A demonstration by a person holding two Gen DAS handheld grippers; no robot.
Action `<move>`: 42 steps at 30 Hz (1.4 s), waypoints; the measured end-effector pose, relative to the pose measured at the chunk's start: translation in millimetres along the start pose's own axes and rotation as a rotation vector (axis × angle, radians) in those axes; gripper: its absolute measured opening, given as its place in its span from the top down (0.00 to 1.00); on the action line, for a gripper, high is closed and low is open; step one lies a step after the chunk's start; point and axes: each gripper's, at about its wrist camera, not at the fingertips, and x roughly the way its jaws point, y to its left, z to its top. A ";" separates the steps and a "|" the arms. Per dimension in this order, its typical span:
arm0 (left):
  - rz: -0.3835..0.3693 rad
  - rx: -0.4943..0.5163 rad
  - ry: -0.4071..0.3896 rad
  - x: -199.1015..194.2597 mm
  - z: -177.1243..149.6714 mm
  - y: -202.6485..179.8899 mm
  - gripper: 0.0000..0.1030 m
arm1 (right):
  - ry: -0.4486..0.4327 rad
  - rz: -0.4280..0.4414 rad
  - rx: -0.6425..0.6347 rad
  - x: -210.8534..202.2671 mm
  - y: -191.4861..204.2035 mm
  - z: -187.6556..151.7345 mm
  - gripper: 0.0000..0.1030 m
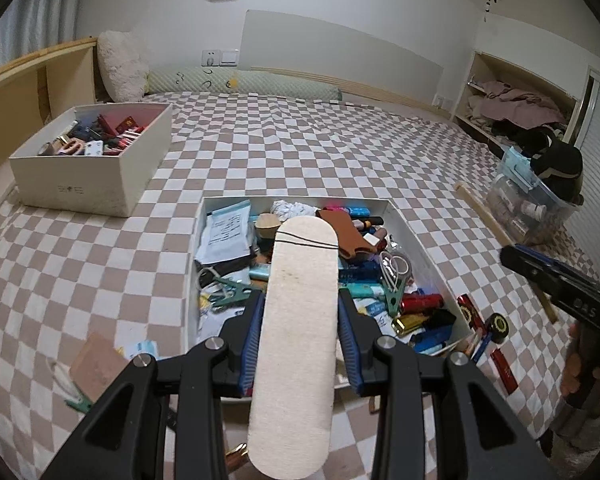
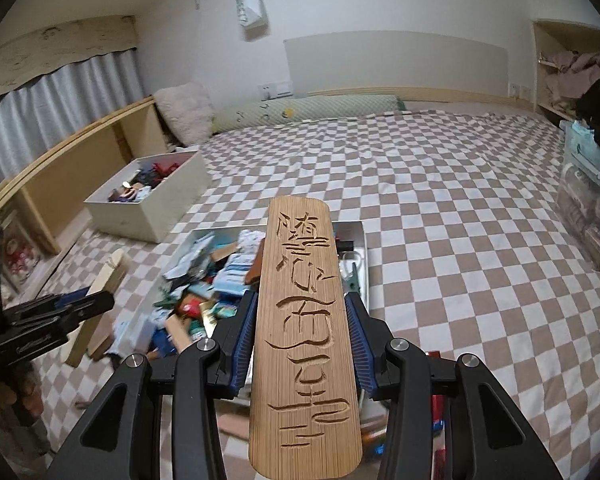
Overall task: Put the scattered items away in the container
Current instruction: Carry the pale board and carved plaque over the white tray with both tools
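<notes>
Home bedroom: checkered bed (image 1: 300,140), bolster pillow (image 1: 244,82), curtain (image 2: 60,88)

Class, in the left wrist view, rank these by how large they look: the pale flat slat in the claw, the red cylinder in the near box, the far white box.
1. far white box
2. pale flat slat, enlarged by nearness
3. red cylinder

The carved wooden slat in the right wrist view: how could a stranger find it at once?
Look above the checked bedspread, over the low white tray of clutter. The right gripper clamps a long tan wooden slat. Only it bears large carved characters.
</notes>
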 end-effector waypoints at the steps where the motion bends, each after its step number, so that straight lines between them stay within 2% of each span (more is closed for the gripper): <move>1: 0.000 0.001 0.001 2.9 1.2 -0.2 0.66 | 0.007 0.000 0.011 6.8 -3.4 2.2 0.57; 14: -0.001 -0.022 0.036 32.2 7.6 14.4 0.66 | 0.130 0.001 0.148 106.0 -26.5 22.9 0.57; 20: 0.005 -0.034 0.053 40.0 5.6 20.7 0.66 | 0.152 -0.019 0.224 132.7 -34.0 26.1 0.58; 26: 0.007 -0.041 0.064 45.6 4.5 23.0 0.66 | 0.171 -0.040 0.236 144.0 -36.5 24.3 0.57; 27: 0.008 -0.042 0.066 46.5 5.1 22.8 0.66 | 0.170 -0.051 0.223 144.0 -35.2 24.0 0.56; 30: 0.004 -0.037 0.068 48.9 5.7 21.5 0.66 | 0.156 -0.061 0.181 136.7 -30.6 23.0 0.23; 42: -0.036 -0.031 0.097 64.6 10.7 10.4 0.66 | 0.172 0.002 0.158 117.3 -28.8 20.1 0.23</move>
